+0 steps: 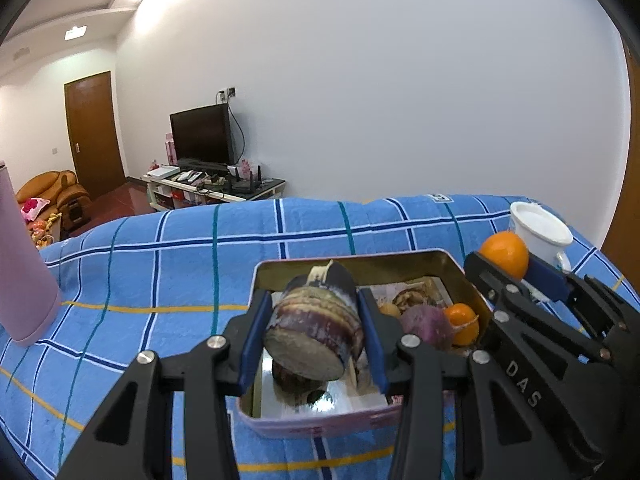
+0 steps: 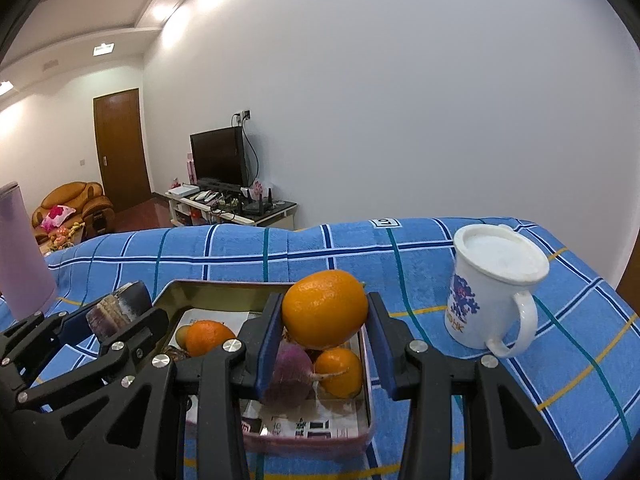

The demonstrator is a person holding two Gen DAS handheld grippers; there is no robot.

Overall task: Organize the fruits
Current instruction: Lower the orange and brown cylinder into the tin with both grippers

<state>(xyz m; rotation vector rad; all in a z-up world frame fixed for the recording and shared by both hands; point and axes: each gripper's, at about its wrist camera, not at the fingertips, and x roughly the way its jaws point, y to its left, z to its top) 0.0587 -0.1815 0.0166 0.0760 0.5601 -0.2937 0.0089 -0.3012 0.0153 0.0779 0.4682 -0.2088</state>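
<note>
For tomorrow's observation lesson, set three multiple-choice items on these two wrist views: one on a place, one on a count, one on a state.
1. Where does the white mug stand?
A. inside the tin
B. on the blue checked cloth, right of the tin
C. on the TV stand

2. How many oranges lie inside the tin?
A. none
B. two
C. five

3. What is the left gripper doing?
A. hanging empty
B. gripping the mug
C. clamping a purple sugarcane piece

Answers: 1 B, the mug sits on the cloth beside the tin; 2 B, two lie there, a third is in the right gripper; 3 C, both pads press it.
</note>
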